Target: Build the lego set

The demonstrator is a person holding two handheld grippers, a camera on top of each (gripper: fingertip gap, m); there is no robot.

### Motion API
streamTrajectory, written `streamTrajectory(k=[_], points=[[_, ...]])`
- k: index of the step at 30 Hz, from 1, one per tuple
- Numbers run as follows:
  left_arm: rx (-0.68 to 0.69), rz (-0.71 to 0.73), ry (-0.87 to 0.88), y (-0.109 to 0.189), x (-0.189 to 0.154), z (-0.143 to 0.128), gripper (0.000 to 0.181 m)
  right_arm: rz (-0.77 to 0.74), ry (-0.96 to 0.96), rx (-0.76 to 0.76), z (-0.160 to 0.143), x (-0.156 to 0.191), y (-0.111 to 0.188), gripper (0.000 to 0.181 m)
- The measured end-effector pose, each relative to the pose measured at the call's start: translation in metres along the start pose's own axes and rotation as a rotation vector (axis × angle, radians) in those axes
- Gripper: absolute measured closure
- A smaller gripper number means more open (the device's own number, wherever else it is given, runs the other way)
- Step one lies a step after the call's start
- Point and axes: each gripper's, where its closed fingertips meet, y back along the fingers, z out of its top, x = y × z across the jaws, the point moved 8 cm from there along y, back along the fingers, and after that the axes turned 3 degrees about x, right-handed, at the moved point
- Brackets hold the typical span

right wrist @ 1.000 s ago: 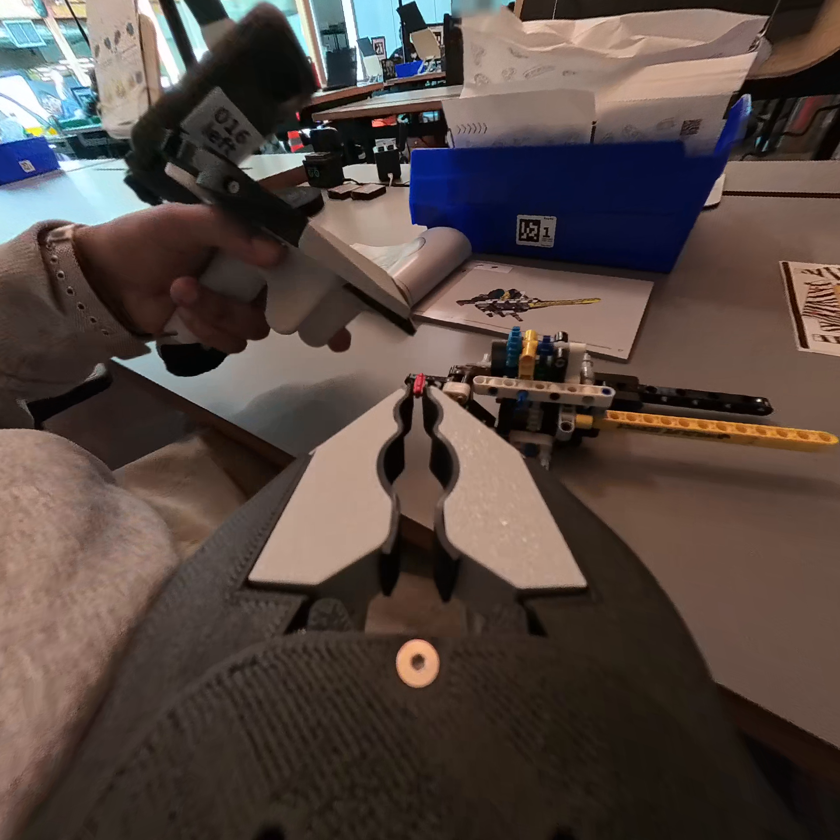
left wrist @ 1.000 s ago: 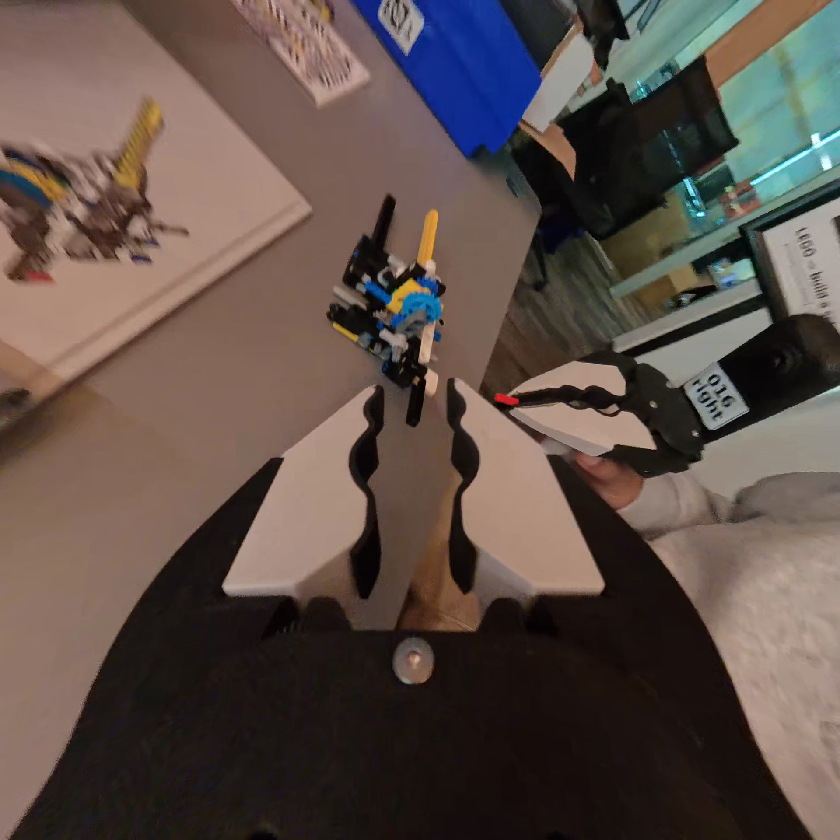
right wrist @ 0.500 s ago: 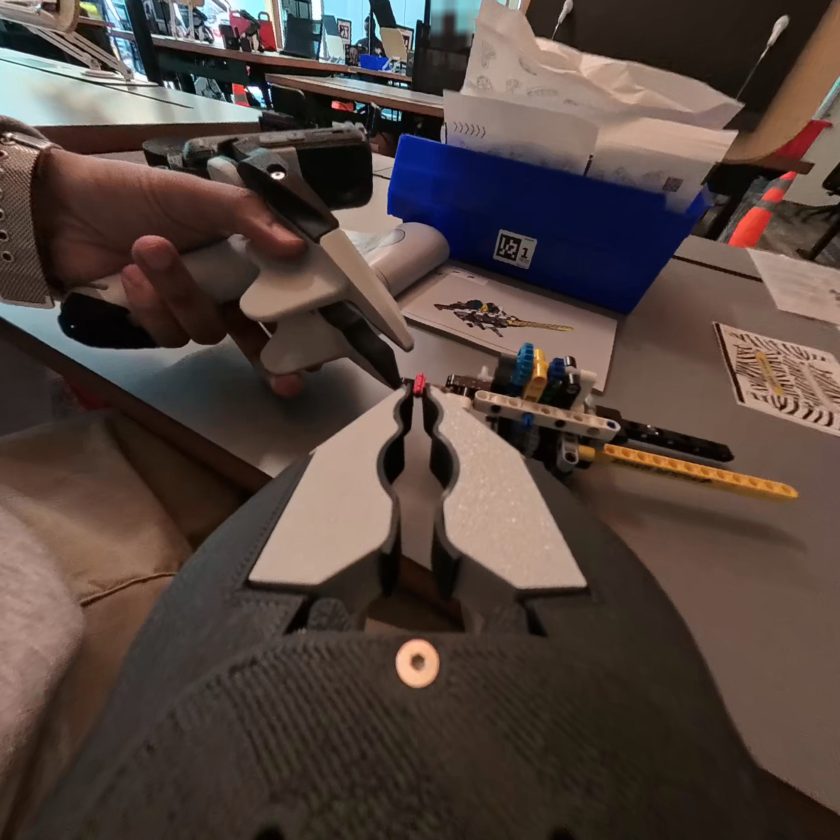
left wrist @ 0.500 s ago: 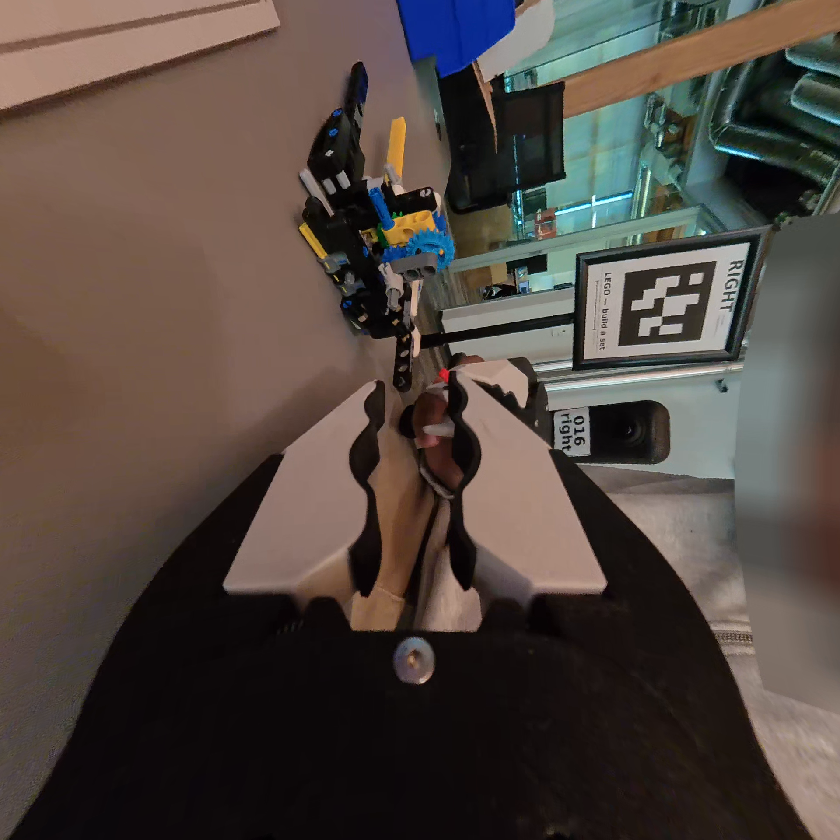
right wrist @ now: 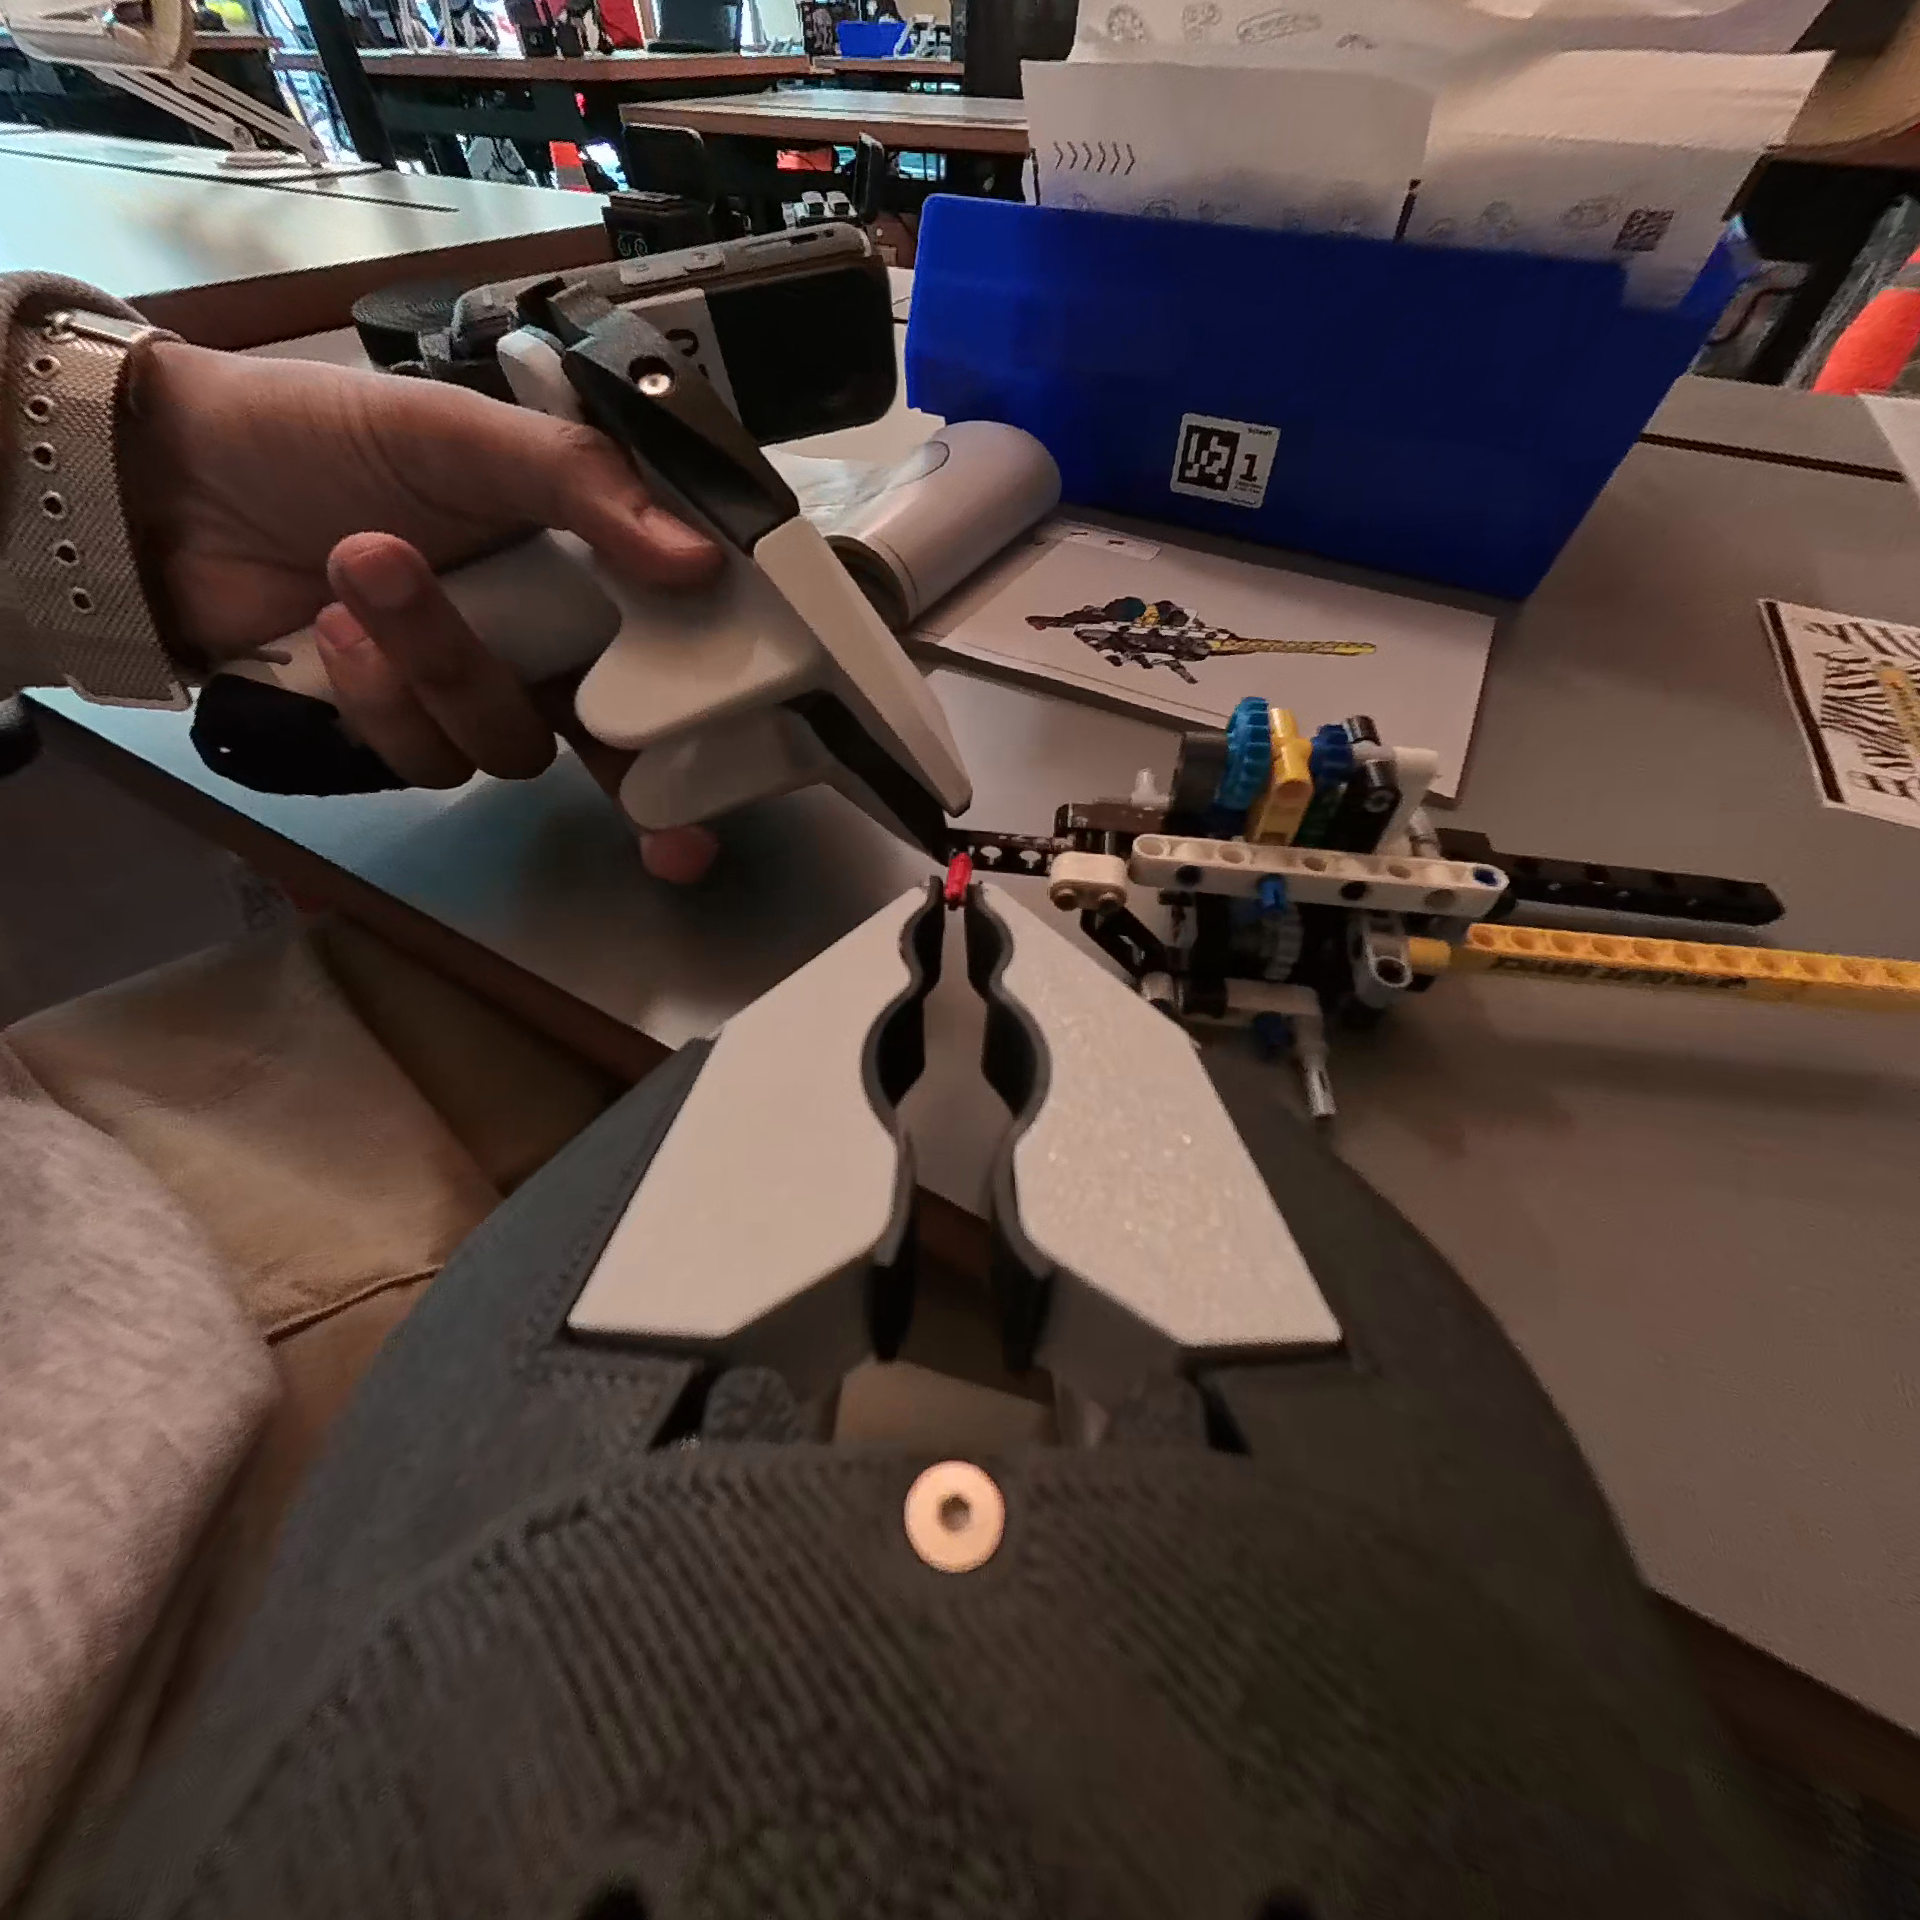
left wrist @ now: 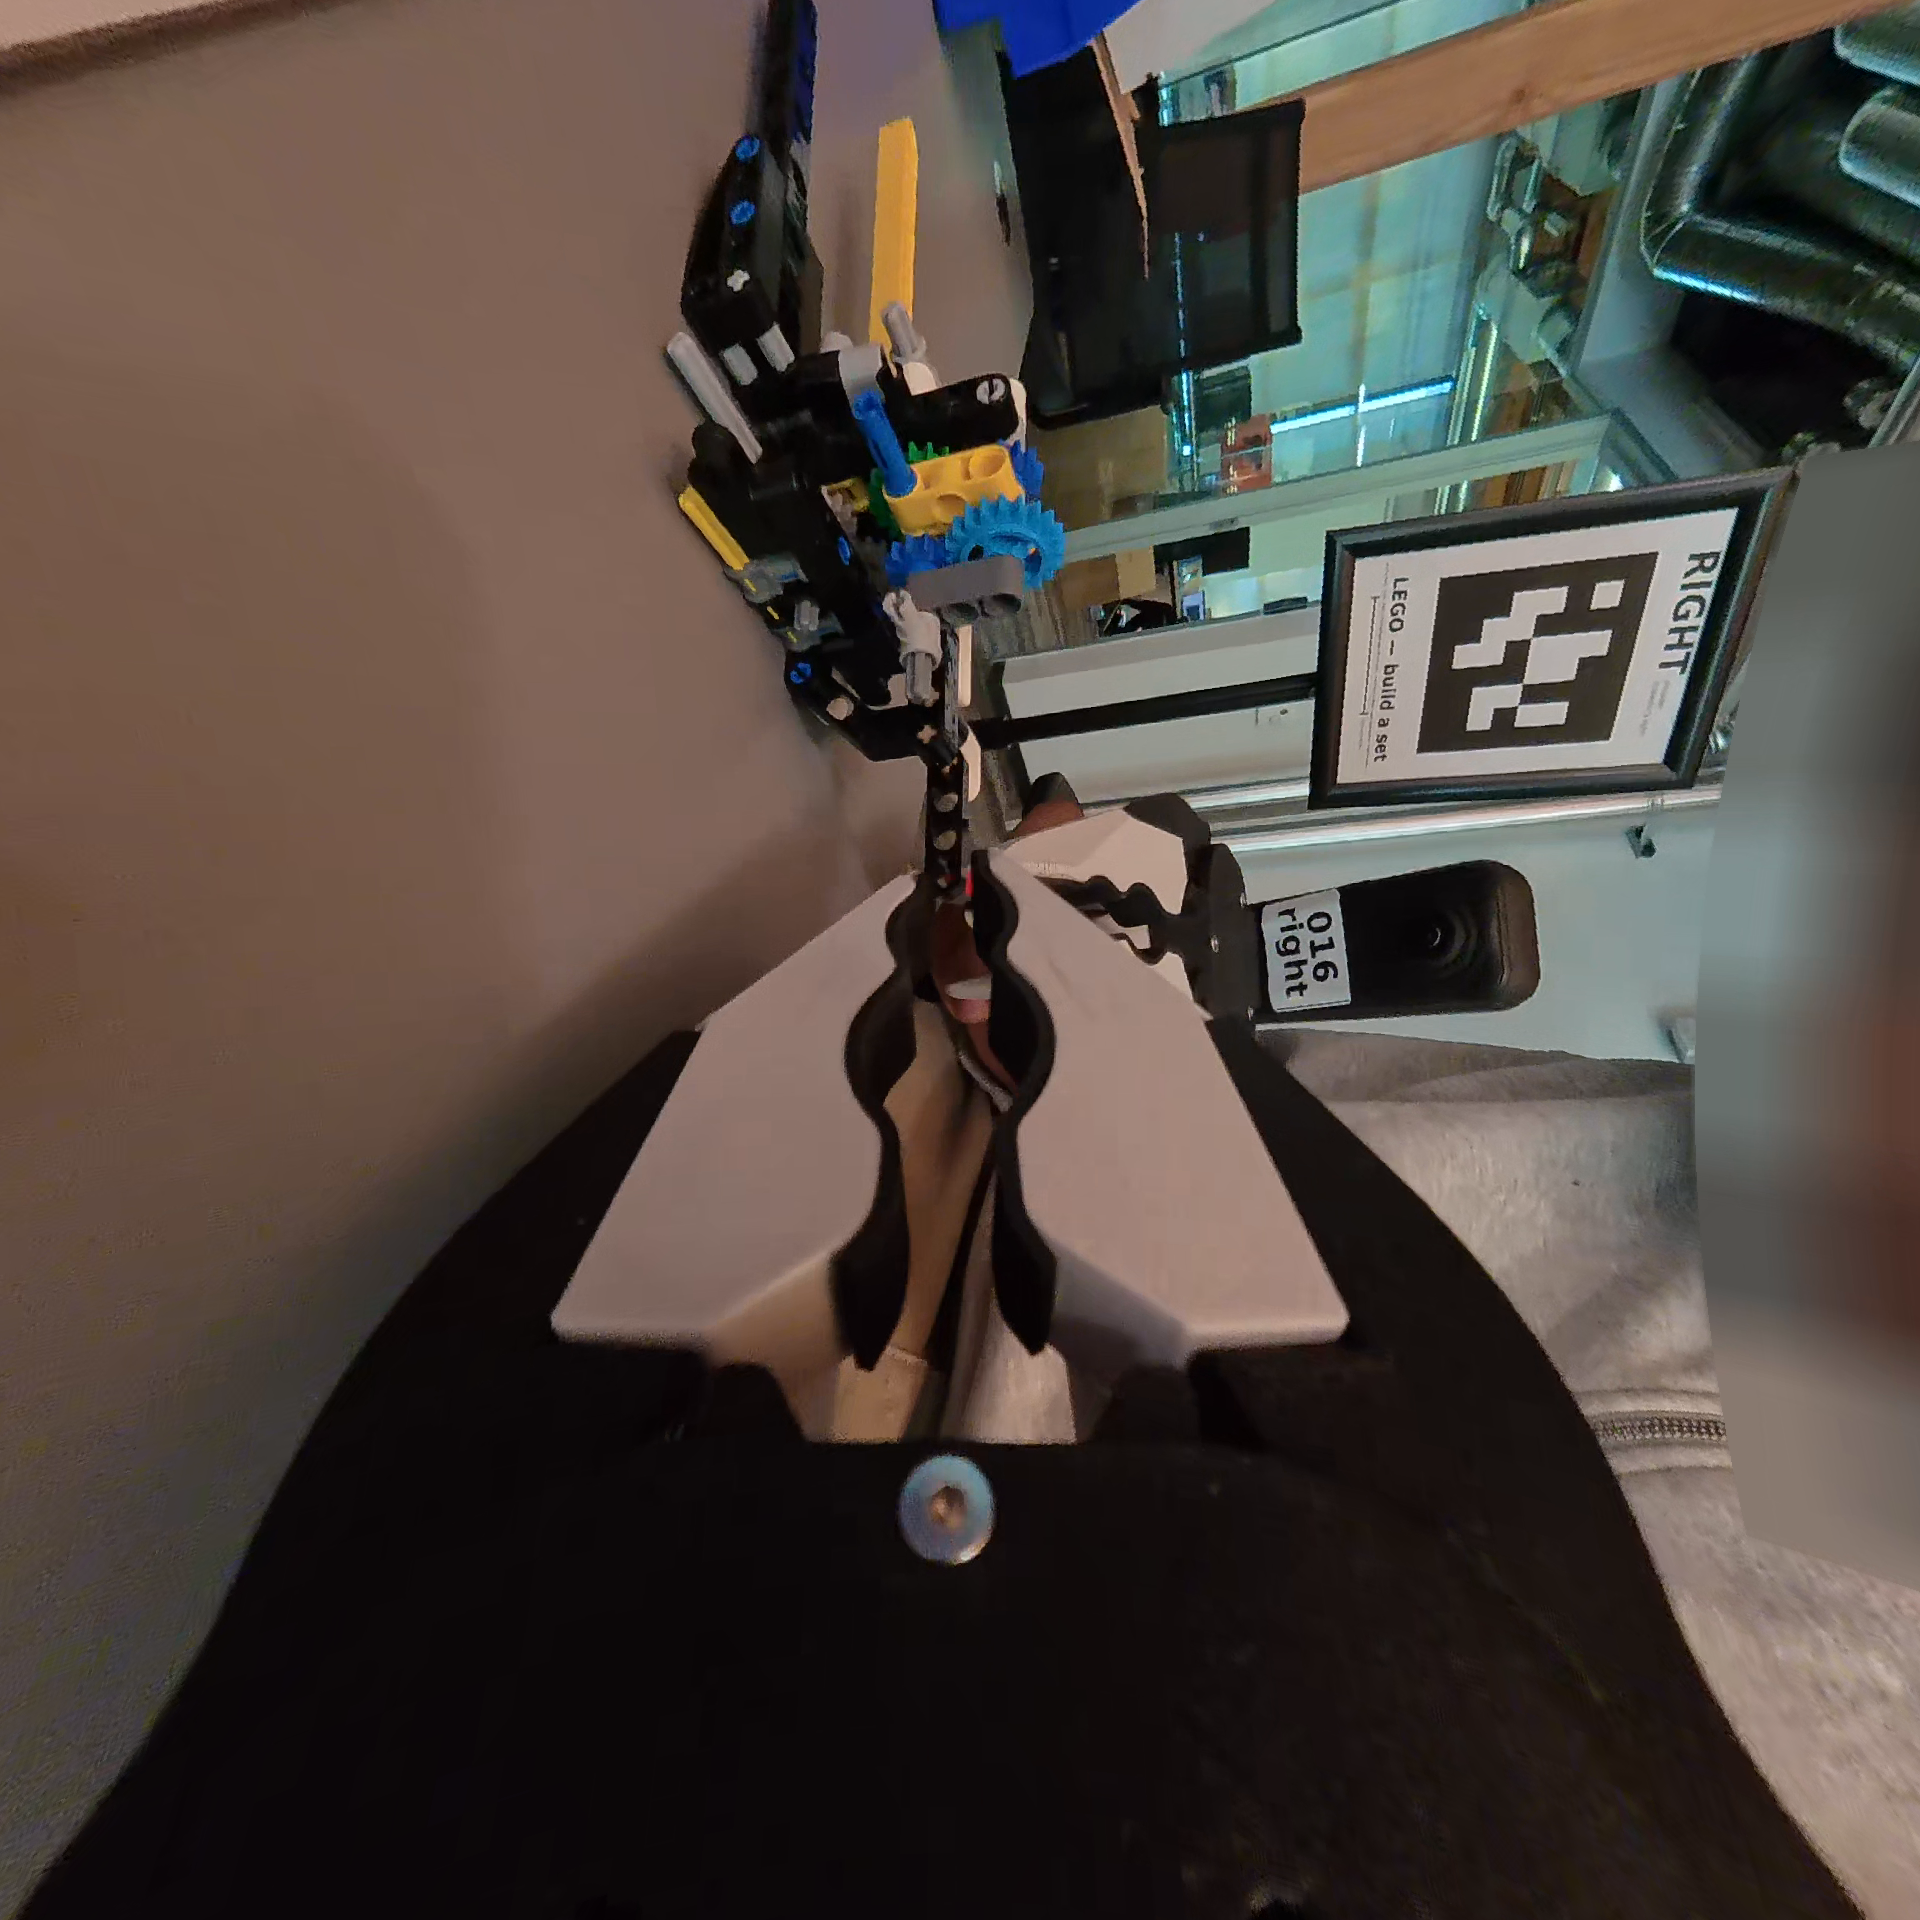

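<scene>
We see a grey table (right wrist: 1621, 1299) carrying a blue bin (right wrist: 1299, 395), an open instruction booklet (right wrist: 1226, 644) and, nearer us, the lego model (right wrist: 1288, 894) with its yellow beam (right wrist: 1683, 961). The left gripper (left wrist: 948, 896) has its tips pinched on the model's black beam (left wrist: 943, 800) at the table edge. The right gripper (right wrist: 954, 896) clamps a tiny red pin (right wrist: 957, 875) just beside that beam.

Each tool (right wrist: 954, 902) has pale grey fingers (right wrist: 1122, 1153) with wavy black pads, grey sleeve (right wrist: 94, 1382).
</scene>
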Motion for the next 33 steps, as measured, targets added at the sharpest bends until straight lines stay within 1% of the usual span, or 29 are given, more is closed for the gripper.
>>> streamTrajectory(k=[1,7,12,22,31,33], points=[[0.007,-0.001,-0.002,-0.0007,-0.0005,-0.0003,0.172,0.005,-0.006,0.001,-0.0004,-0.0003,0.0006,0.179],[0.028,0.008,-0.016,-0.0024,-0.0009,-0.0014,0.169,0.041,-0.022,0.009,-0.0022,-0.0014,0.0022,0.179],[0.041,0.026,-0.041,-0.0048,-0.0006,-0.0014,0.17,0.057,-0.032,0.001,-0.002,-0.0032,0.0028,0.179],[0.049,-0.036,-0.025,-0.0067,0.0006,0.0001,0.172,0.064,-0.037,-0.002,-0.0024,-0.0056,0.0016,0.179],[0.056,-0.056,-0.019,-0.0063,0.0012,0.0005,0.17,0.078,-0.041,-0.011,-0.0016,-0.0051,0.002,0.179],[0.062,-0.049,-0.022,-0.0068,0.0016,0.0006,0.172,0.078,-0.039,-0.011,-0.0015,-0.0048,0.0019,0.179]])
